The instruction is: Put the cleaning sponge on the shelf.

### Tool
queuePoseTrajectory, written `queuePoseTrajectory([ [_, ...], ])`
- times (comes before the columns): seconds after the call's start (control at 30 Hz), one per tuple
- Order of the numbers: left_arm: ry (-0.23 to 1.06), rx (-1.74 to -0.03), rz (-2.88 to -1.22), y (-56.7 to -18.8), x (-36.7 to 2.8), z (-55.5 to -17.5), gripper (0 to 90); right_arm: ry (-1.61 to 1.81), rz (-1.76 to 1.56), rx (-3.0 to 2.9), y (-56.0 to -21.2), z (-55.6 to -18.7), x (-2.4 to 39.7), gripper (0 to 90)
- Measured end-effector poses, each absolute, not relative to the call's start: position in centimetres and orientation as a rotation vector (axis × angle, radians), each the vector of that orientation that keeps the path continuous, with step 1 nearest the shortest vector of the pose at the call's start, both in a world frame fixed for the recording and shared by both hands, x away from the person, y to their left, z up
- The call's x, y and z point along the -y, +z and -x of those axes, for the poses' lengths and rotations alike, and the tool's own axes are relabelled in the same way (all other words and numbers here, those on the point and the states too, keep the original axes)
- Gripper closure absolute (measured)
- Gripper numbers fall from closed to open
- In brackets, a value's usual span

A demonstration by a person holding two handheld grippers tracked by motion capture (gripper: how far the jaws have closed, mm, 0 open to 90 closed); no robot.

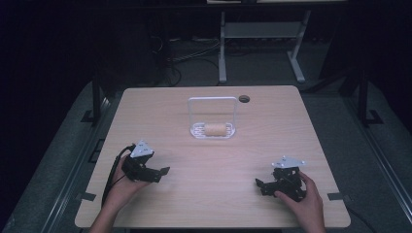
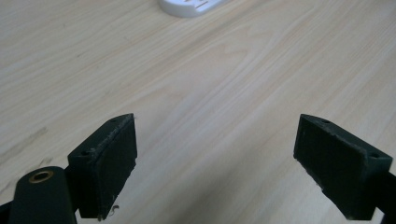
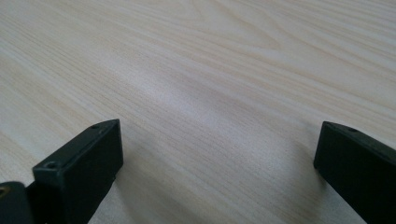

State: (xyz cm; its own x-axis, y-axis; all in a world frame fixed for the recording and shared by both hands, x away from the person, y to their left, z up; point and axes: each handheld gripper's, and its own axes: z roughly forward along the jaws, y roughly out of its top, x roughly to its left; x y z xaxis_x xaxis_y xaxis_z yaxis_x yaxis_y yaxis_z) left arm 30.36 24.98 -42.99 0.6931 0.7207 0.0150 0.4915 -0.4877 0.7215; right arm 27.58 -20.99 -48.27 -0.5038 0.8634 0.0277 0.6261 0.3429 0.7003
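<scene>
A white wire rack (image 1: 213, 114) with a tall handle stands at the middle of the wooden table (image 1: 214, 194), toward the back. A tan cylindrical roll (image 1: 216, 129) lies on its base. My left gripper (image 1: 163, 174) rests low at the front left, held by a hand, jaws open and pointing right with nothing between them. My right gripper (image 1: 261, 186) sits at the front right in the other hand, jaws open and pointing left. In the left gripper view the wide-apart gripper (image 2: 215, 163) faces bare wood, with the rack's white base (image 2: 189, 6) at the top edge. The right gripper (image 3: 217, 163) faces bare wood.
A round cable hole (image 1: 244, 98) sits near the table's back edge, right of the rack. Behind the table stands a grey metal desk frame (image 1: 262, 43) on a dark floor with cables (image 1: 184, 51). Black rails run along both sides of the table.
</scene>
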Motion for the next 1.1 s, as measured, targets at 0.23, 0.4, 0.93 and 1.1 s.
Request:
queuePoseTrajectory([
  [0.23,0.434,-0.949,-2.186,-43.6,-26.6,-28.7,13.0,0.949,-1.321,-2.262,-48.3,-27.6,21.0,0.9],
  [0.4,0.459,-0.969,-2.191,-44.1,-27.3,-27.8,13.0,0.946,-1.321,-2.264,-48.2,-27.6,21.0,0.9],
  [0.93,0.442,-1.032,-2.208,-46.3,-29.0,-26.0,12.9,0.947,-1.320,-2.264,-48.3,-27.6,21.0,1.0],
  [1.1,0.416,-1.027,-2.204,-47.0,-29.2,-25.8,12.8,0.948,-1.321,-2.263,-48.3,-27.6,21.0,0.9],
])
